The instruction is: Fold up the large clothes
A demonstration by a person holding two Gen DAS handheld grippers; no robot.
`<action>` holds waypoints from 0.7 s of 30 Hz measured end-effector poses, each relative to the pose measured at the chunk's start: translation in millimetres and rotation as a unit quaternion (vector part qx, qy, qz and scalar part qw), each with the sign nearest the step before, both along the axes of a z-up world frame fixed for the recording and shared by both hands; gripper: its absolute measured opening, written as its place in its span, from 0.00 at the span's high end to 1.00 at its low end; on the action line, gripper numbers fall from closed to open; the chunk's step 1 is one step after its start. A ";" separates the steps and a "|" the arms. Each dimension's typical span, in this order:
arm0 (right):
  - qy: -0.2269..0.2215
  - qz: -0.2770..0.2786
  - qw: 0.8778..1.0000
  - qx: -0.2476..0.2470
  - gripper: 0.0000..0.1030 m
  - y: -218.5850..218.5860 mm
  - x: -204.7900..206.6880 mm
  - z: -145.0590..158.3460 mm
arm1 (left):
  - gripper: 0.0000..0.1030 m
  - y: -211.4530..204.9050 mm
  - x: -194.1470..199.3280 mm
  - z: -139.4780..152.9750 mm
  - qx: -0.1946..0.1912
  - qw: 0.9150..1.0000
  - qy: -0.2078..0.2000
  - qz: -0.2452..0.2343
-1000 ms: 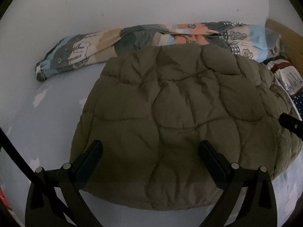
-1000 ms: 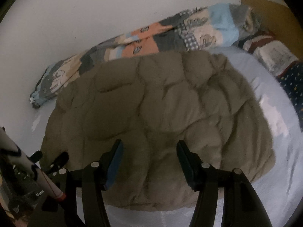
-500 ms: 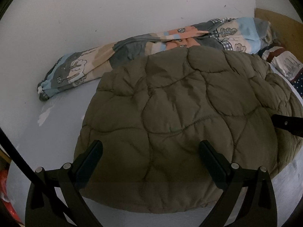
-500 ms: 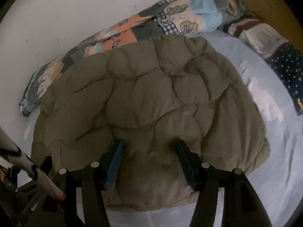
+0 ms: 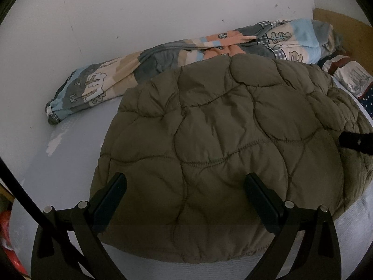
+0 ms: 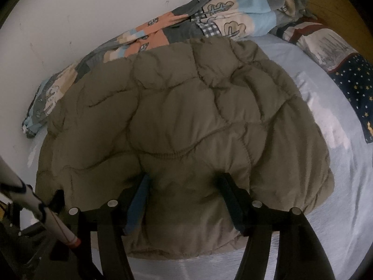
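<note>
An olive quilted puffer jacket lies folded into a rounded bundle on the pale blue bed sheet. My left gripper hovers wide open over the jacket's near left part, with nothing between its fingers. In the right wrist view the same jacket fills the middle. My right gripper has both fingertips sunk into the puffy near edge, a bulge of fabric rising between them; its jaws are opening and do not pinch it. One right finger shows at the left view's right edge.
A patterned duvet lies bunched along the white wall behind the jacket. Pillows, one dark blue with stars, lie at the right by a wooden headboard. A white rod with a red band crosses the right view's lower left.
The right gripper came down from above the jacket, and its fingertips now press into the near edge. The left gripper stayed open in place, and its view rolled slightly.
</note>
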State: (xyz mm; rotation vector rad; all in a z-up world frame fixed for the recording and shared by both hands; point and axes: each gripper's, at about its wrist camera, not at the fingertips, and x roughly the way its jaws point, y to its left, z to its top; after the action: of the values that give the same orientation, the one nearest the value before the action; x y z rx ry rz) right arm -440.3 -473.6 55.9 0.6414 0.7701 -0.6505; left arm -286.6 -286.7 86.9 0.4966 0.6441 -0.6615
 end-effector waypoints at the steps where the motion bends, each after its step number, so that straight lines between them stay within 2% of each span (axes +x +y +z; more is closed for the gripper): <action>1: -0.004 -0.002 1.000 -0.001 0.34 -0.9 -1.5 2.3 | 0.01 -0.1 -0.3 -0.1 0.000 1.000 0.000 -0.001; 5: -0.005 -0.016 1.000 -0.008 0.34 -6.8 -7.6 5.6 | 0.01 -0.4 -0.4 -0.6 0.001 1.000 0.000 0.000; 10: 0.002 -0.026 0.999 0.025 0.34 -17.1 -11.4 -8.2 | 0.01 0.1 0.9 -2.4 0.004 1.000 0.009 -0.002; 12: 0.003 -0.025 0.999 0.036 0.33 -17.9 -10.9 -12.5 | 0.01 3.3 7.1 0.6 -0.002 0.999 0.036 -0.002; 14: -0.002 -0.026 0.999 0.038 0.33 -18.2 -13.2 -10.0 | 0.01 12.0 17.6 6.0 -0.023 0.997 0.076 0.008; 17: -0.024 -0.036 0.998 0.050 0.33 -21.4 -23.4 -6.0 | 0.01 33.3 42.8 12.1 -0.054 0.985 0.155 0.045; 19: -0.034 -0.056 0.996 0.055 0.33 -27.0 -36.7 -2.1 | 0.02 51.5 62.1 13.9 -0.080 0.973 0.206 0.071; 21: -0.047 -0.081 0.994 0.065 0.28 -36.1 -55.1 0.7 | 0.02 74.9 82.3 14.9 -0.114 0.957 0.246 0.100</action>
State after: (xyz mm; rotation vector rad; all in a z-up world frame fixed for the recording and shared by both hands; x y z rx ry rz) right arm -495.4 -509.8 56.6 0.8544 0.6820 -0.7162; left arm -204.2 -211.8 101.8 0.0426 1.0578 -0.6607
